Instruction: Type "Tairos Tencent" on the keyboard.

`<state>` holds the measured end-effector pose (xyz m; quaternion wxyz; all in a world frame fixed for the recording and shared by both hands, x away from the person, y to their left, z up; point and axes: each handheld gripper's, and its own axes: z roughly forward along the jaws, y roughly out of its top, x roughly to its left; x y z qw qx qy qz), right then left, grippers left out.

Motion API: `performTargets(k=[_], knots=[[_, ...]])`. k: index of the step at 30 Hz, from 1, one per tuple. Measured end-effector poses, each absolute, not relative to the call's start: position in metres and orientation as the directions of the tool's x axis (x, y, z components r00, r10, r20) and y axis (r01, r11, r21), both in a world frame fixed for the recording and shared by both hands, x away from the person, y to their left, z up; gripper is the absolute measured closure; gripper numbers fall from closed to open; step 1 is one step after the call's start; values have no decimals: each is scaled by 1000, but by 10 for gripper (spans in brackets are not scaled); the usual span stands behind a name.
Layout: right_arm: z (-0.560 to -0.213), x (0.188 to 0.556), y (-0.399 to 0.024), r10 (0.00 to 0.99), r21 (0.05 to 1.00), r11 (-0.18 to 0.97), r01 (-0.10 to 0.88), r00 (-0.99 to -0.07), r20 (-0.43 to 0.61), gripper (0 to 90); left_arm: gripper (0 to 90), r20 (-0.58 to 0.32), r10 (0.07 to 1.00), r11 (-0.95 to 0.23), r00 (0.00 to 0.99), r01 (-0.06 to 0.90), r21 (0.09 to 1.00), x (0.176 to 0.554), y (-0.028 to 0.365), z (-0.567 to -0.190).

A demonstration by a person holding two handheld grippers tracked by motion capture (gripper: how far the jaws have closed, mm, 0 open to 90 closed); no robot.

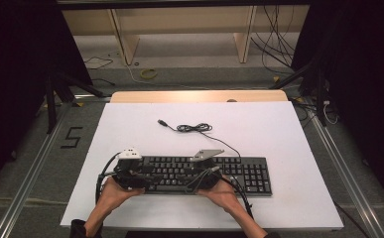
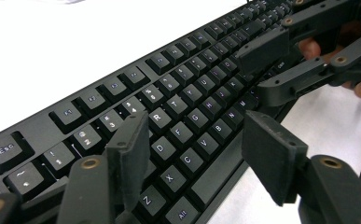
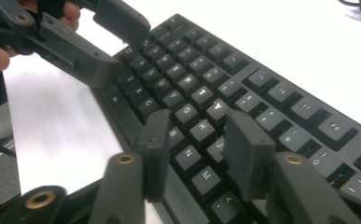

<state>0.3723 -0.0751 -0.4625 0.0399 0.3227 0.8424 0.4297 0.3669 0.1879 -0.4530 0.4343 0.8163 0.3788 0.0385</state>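
A: What's laid out?
B: A flat white matte worktop (image 1: pixel 279 129); near its front edge lies a long black plastic keyboard (image 1: pixel 239 173) with squared keys and a thin coiled cable (image 1: pixel 194 128).
A: The claws?
B: Left claw (image 2: pixel 192 154) spread above the left keys; right claw (image 3: pixel 199 154) half spread over the middle keys, pinching nothing.

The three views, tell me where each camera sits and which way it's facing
High view: above the person's side, looking forward and down on the white table; both forearms enter from the bottom, hands over the keyboard.
Left gripper view: rides the left hand-held gripper, looking along its open jaws across the keys toward the right hand-held gripper.
Right gripper view: rides the right hand-held gripper, jaws apart, facing the other way along the keyboard.
Shared: both gripper views show the keyboard and the opposite gripper.
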Motion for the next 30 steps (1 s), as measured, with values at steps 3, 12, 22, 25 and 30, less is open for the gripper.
performTargets(k=[3, 12, 22, 25, 30], knots=[[-460, 371, -77, 580, 751, 413, 515, -784, 219, 562, 450, -262, 649, -342, 715, 581, 739, 367, 188, -453], [-458, 368, -82, 583, 754, 403, 518, -781, 224, 491, 511, -247, 635, -369, 732, 568, 736, 366, 186, -453], [-456, 366, -85, 583, 761, 393, 516, -780, 228, 458, 650, -236, 616, -407, 752, 560, 722, 368, 183, -455], [-456, 366, -86, 582, 764, 392, 512, -781, 226, 454, 691, -230, 608, -423, 760, 555, 716, 368, 182, -456], [-455, 364, -87, 577, 771, 385, 508, -784, 228, 451, 767, -220, 603, -444, 767, 551, 706, 369, 180, -456]])
